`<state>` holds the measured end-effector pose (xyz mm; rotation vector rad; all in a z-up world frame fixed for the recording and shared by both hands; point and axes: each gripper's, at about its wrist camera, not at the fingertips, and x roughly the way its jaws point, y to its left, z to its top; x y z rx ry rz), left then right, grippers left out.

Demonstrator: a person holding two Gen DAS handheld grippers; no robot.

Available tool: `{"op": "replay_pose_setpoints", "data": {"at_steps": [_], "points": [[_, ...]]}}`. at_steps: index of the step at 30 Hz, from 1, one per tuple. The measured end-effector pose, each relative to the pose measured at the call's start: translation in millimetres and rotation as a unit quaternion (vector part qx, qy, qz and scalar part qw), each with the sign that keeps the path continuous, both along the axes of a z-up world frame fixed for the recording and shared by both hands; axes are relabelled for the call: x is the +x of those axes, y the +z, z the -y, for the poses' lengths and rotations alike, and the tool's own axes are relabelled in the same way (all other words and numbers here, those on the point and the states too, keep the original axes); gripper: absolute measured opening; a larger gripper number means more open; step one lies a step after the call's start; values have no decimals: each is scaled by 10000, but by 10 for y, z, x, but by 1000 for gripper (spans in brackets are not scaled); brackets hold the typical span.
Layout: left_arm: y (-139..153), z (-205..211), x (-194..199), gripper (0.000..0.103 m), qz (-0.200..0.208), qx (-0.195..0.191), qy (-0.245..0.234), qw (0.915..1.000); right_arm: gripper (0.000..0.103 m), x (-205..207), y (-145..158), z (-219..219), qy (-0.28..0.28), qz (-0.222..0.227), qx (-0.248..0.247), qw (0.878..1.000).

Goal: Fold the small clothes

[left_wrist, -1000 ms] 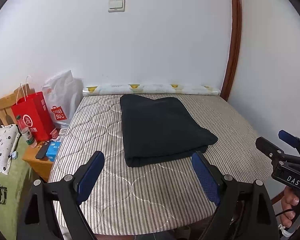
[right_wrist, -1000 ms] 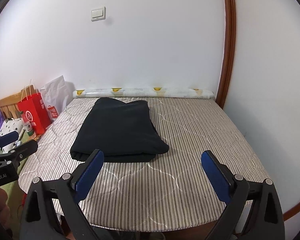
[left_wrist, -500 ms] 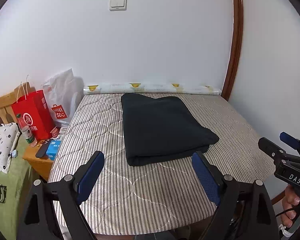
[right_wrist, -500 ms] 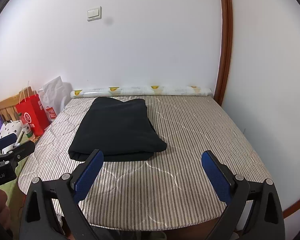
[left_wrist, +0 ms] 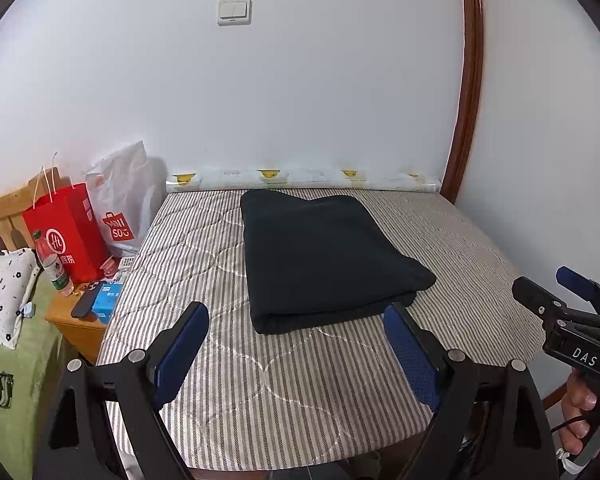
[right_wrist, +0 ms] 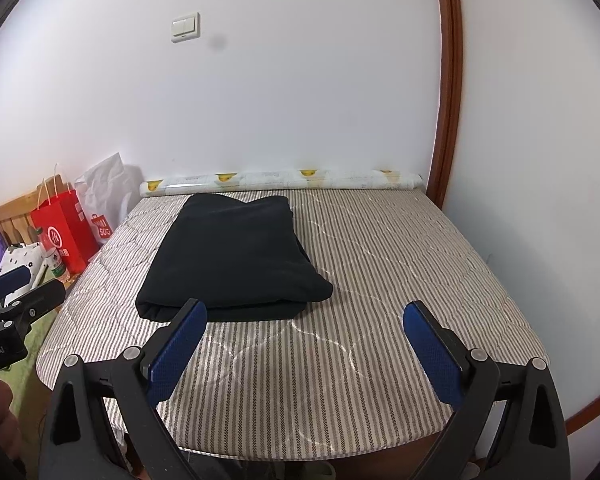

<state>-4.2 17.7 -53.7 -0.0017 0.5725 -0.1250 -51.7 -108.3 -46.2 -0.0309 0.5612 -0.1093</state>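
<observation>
You get bright, even daylight-like light in both views, and the white wall (left_wrist: 340,92) reads clean with slight washout toward its upper right in the right wrist view. A soft grey smudge sits on the wall just right of the light switch (right_wrist: 185,26) there; it looks like a lens spot. The folded black garment (left_wrist: 324,256) swallows detail, and only a thin soft shadow lies under its near edge on the striped mattress (right_wrist: 400,264). The fisheye bends the wooden door frame (left_wrist: 470,80) into an arc and leaves black corners. Focus is sharp throughout, with no motion blur.
</observation>
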Motion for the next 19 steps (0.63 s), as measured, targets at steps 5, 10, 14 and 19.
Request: {"op": "replay_pose_setpoints", "data": {"at_steps": [5, 10, 14, 19], "points": [[8, -5, -5, 89, 12, -8, -10, 10000, 98, -9, -5, 23, -55, -1, 11, 10000], [11, -6, -9, 89, 14, -11, 3, 10000, 98, -29, 0, 55, -103, 20, 16, 9999], [28, -6, -2, 89, 30, -36, 18, 10000, 98, -40, 7, 86, -116, 35, 34, 9999], [13, -14, 35, 89, 28, -17, 51, 10000, 98, -57, 1, 107, -141, 71, 53, 9999]]}}
